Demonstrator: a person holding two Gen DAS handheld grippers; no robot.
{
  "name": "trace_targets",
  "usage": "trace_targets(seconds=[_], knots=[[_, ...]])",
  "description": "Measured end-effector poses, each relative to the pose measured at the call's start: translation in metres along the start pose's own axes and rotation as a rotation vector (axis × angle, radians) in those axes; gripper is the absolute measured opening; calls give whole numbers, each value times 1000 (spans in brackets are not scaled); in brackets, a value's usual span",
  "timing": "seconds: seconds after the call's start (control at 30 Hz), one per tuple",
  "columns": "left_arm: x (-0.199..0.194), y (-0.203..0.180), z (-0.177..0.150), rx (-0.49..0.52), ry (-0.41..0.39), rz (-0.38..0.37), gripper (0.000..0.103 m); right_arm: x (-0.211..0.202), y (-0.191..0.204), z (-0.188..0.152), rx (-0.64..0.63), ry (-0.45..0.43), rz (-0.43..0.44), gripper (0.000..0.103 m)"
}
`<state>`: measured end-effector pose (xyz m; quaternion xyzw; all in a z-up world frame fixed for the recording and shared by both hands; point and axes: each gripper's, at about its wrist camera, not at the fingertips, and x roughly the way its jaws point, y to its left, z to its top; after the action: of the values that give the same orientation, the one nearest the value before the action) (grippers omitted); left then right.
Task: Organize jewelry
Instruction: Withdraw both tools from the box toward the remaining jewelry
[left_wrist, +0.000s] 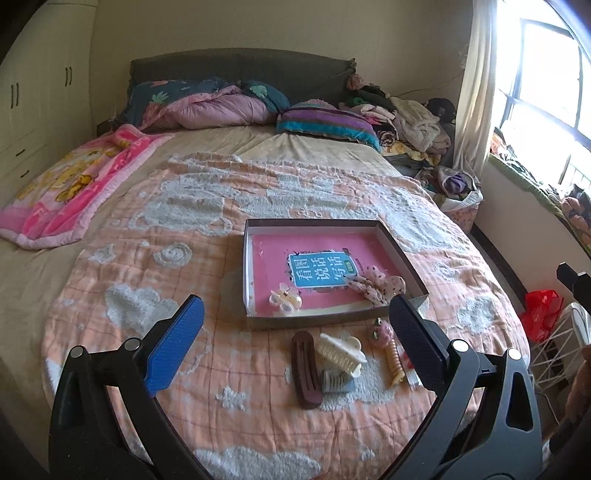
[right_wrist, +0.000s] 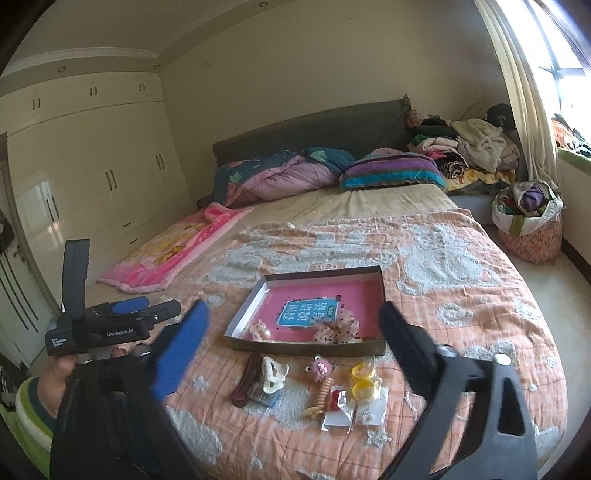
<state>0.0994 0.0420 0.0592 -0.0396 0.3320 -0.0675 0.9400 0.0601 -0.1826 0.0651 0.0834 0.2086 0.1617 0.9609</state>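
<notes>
A peach quilt (left_wrist: 155, 280) covers the bed, with bare cloth left of centre. A shallow cardboard box (left_wrist: 246, 273) sits mid-frame, its pink liner printed 看图说话写话, holding a butterfly clip (left_wrist: 285, 298) and a dotted scrunchie (left_wrist: 373, 286). Below its front edge lie a brown barrette (left_wrist: 305, 369), cream claw clip (left_wrist: 341, 350) and spiral tie (left_wrist: 393, 360). Left tool (left_wrist: 295, 347) and right tool (right_wrist: 291, 354) both hang with fingers spread, empty. The left tool's body, in the lower left of the right wrist view, reads "GenRobot.AI".

I am in a home bedroom. A bed (left_wrist: 221, 155) with pillows (left_wrist: 325, 122), a wardrobe (right_wrist: 92, 166) and a curtained window (left_wrist: 535, 92) surround me.
</notes>
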Motion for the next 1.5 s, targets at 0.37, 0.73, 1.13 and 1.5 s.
trace_targets(seconds=[0.37, 0.73, 1.13, 1.5], knots=[[-21, -5, -21, 43, -4, 8, 94, -12, 7, -19, -33, 33, -18, 94], [-13, -21, -54, 99, 66, -9, 94, -17, -3, -43, -29, 92, -48, 94], [13, -43, -86, 167, 159, -40, 94, -8, -12, -70, -33, 173, -69, 94], [56, -39, -114, 167, 272, -69, 94, 19, -30, -101, 1, 273, -90, 94]])
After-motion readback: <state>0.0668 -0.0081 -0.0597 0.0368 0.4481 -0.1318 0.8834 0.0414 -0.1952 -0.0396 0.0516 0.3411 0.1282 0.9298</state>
